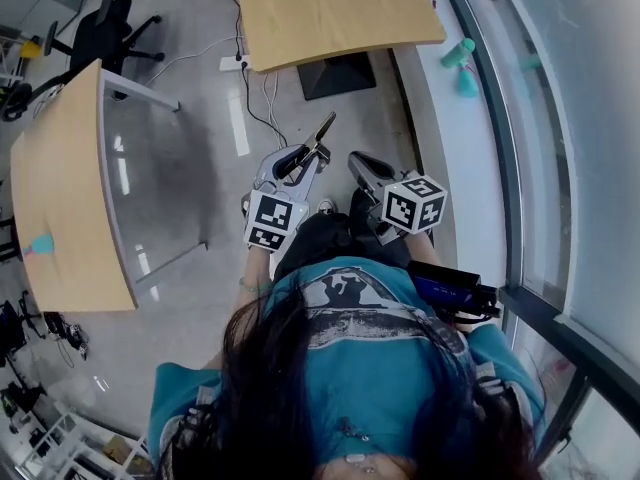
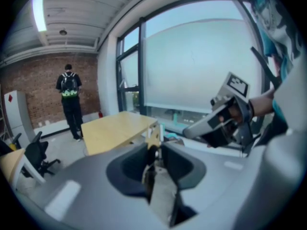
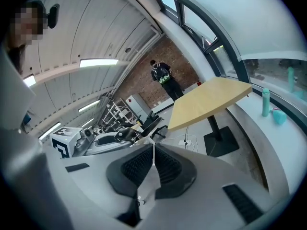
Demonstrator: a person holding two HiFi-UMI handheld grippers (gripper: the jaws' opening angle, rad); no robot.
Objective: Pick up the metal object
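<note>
Two teal things stand on the white window ledge (image 1: pixel 452 158): a tall bottle (image 3: pixel 265 102) and a squat piece (image 3: pixel 278 116) just beside it. We cannot tell what either holds. A smaller teal item (image 1: pixel 42 243) lies on the pale wooden table (image 1: pixel 60 168) at our left.

For markings, we find only the black-and-white square patterns on the cubes of both grippers. The print on the teal shirt (image 1: pixel 370 368) is too small for us to read.

The left gripper (image 1: pixel 312 153) is clenched on the metal object (image 1: pixel 324 130). The object is a thin, pale piece that sticks out past the jaw tips and is held in the air above the floor, clear of both tables. In the left gripper view it sits pinched between the two dark pads. The right gripper (image 1: pixel 357 161) is close beside it with its jaws pressed together and nothing between them.

Below us is a glossy grey floor (image 1: pixel 190 168). A second wooden table (image 1: pixel 330 8) stands ahead on a black base (image 1: pixel 335 76), with a power strip (image 1: pixel 238 63) and cables near its foot. A black office chair (image 1: pixel 105 28) is near the left table. Tall windows (image 2: pixel 201 66) run along one side and a brick wall (image 2: pixel 29 90) closes the far end. A person with a backpack (image 2: pixel 70 99) stands in front of that wall. Strip lights (image 3: pixel 98 62) run along the ceiling above metal shelving (image 3: pixel 115 111).
</note>
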